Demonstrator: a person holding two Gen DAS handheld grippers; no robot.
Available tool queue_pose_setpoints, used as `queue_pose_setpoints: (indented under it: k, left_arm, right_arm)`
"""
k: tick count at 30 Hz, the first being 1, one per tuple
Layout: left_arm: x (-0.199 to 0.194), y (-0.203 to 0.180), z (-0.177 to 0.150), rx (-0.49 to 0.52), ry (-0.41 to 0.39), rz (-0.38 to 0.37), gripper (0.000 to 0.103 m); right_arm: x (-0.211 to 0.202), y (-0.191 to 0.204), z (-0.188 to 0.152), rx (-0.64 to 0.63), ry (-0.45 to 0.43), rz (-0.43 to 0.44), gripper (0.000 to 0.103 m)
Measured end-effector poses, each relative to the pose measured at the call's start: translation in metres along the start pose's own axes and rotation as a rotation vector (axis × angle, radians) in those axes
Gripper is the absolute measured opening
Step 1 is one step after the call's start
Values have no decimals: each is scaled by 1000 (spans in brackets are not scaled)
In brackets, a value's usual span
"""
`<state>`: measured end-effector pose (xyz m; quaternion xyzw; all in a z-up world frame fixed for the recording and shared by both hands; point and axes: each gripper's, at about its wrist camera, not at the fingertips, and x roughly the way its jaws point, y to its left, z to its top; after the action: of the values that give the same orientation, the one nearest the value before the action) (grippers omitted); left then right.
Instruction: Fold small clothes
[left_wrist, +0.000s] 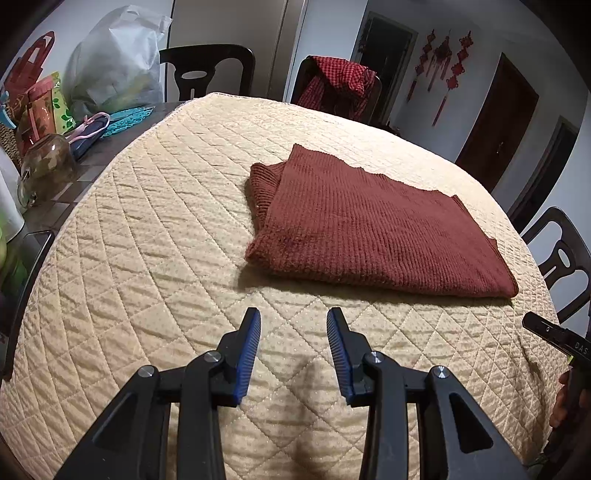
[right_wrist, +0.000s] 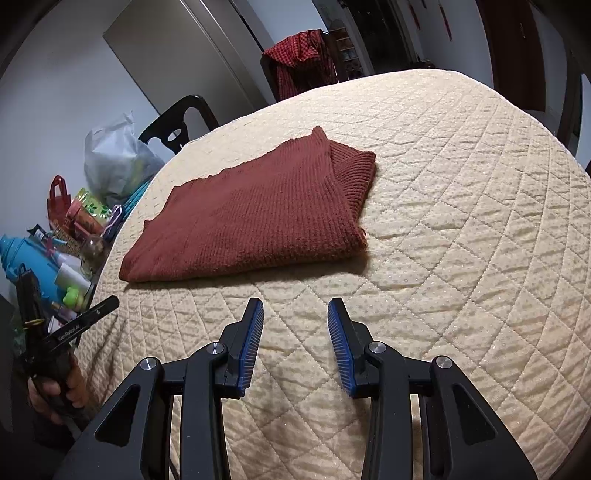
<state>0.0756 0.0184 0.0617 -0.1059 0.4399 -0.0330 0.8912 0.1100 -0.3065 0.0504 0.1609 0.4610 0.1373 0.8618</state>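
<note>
Two grippers hang over the quilted cream cover (left_wrist: 147, 229), and both have their blue-padded fingers spread apart with nothing between them. The left gripper (left_wrist: 293, 317) points at the near edge of the rust-red knitted garment (left_wrist: 369, 221), and a strip of bare quilt lies between its fingertips and that edge. The right gripper (right_wrist: 295, 308) stands the same way on its side, near the garment but not touching it.

The garment lies folded into a flat, roughly rectangular packet in the middle part of the cover. Its ribbed cuff or hem (left_wrist: 262, 184) sticks out a little at one short end. The long edges look straight, and the far edge is slightly wavy.

Around the packet the quilt is open on all sides, with wider room on the cuff side. At one side the cover ends and a dark table (left_wrist: 85, 173) shows, crowded with a glass jar (left_wrist: 46, 166), a big plastic bag (left_wrist: 118, 62) and small packages. Dark chairs (left_wrist: 207, 70) stand behind, one with a red checked cloth (left_wrist: 340, 85) on it.
</note>
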Motion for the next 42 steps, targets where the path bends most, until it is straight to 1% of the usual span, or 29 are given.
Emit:
queue_pose_setpoints:
  k: [7, 9, 11, 16, 21, 30, 35, 37, 38, 40, 42]
  left_arm:
    - [9, 6, 7, -18, 4, -7, 41]
    - [12, 7, 9, -25, 7, -8, 43]
    - [16, 9, 10, -31, 10, -9, 44]
    - [25, 12, 13, -45, 23, -28, 44]
    - [30, 17, 19, -80, 18, -61, 48]
    - [42, 27, 33, -167, -1, -104, 48]
    - [47, 32, 39, -211, -18, -130, 48]
    - [49, 33, 40, -211, -25, -129, 48]
    - [50, 33, 41, -215, -28, -127, 46]
    - [52, 34, 43, -221, -30, -120, 39]
    - [55, 35, 45, -225, -28, -119, 29]
  right_arm:
    - [8, -7, 6, 43, 10, 24, 38]
    - [10, -10, 8, 63, 13, 36, 44]
    - [13, -13, 10, 83, 12, 39, 46]
    - [20, -20, 12, 126, 18, 63, 46]
    - [25, -27, 19, 175, 14, 102, 46]
    - [36, -41, 33, 273, -15, 169, 46]
    - [39, -48, 38, 324, -35, 184, 46]
    - [40, -49, 40, 336, -36, 186, 46]
    - [40, -49, 41, 338, -36, 184, 46]
    - [41, -49, 44, 337, -38, 168, 38]
    - [42, -48, 46, 335, -35, 152, 22]
